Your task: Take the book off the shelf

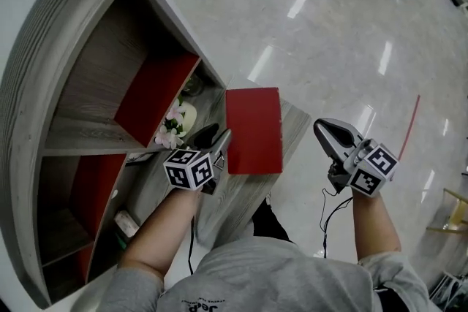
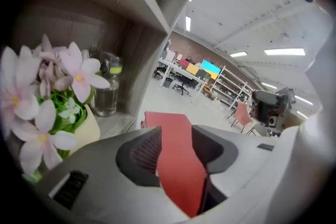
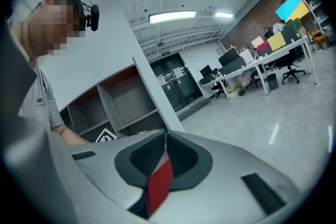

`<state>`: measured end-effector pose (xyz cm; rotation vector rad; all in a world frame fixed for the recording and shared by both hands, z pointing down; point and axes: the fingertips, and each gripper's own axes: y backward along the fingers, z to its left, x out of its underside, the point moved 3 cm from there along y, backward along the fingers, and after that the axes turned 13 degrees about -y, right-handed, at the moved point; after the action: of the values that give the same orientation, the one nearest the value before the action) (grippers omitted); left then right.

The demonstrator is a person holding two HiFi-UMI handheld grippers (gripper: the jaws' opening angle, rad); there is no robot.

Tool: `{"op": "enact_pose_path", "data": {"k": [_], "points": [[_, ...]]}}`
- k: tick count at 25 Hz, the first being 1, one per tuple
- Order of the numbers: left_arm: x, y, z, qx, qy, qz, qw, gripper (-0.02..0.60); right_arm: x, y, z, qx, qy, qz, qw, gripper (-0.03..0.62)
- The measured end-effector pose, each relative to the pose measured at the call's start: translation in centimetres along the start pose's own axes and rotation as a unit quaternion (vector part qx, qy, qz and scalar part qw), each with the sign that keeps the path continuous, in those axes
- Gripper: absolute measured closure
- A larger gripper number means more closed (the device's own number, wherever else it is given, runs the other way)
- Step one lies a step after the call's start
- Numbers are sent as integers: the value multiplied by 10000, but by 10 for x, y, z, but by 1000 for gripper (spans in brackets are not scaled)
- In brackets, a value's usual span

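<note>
The red book (image 1: pixel 254 129) is out of its compartment, hanging just in front of the shelf (image 1: pixel 86 134), level with the compartment that holds the pot of pink flowers (image 1: pixel 175 122). The left gripper (image 1: pixel 219 145) has its jaws closed partway on it, pads pressing both covers near the long edge that faces the shelf, down by the corner nearest the person. The right gripper (image 1: pixel 323 131) stands well out from the shelf on the book's far side, jaws brought together at the tips and holding nothing (a red strip shows in the slot behind them, which may only be the book seen beyond). The book looks thin, stiff-covered and light, with smooth boards that could slide in a pinch this close to a corner; I judge a hold nearer the middle of that edge, or a second grip on the free edge, would keep it from drooping. Its cover faces up toward the head view, and its long axis runs alongside the shelf front, away from the person.
</note>
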<state>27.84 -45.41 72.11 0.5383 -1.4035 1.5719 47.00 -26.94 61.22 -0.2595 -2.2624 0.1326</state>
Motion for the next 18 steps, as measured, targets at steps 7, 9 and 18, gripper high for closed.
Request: {"op": "enact_pose_path", "data": {"k": [7, 9, 18], "points": [[-37, 87, -16, 1, -7, -933, 9956, 433, -9, -32, 55, -429, 244, 170, 9986, 559], [-45, 118, -15, -119, -10, -1190, 9928, 448, -11, -45, 76, -578, 358, 232, 9974, 558], [-65, 281, -18, -574, -190, -2220, 9732, 512, -7, -90, 198, -1150, 817, 463, 9889, 559]]}}
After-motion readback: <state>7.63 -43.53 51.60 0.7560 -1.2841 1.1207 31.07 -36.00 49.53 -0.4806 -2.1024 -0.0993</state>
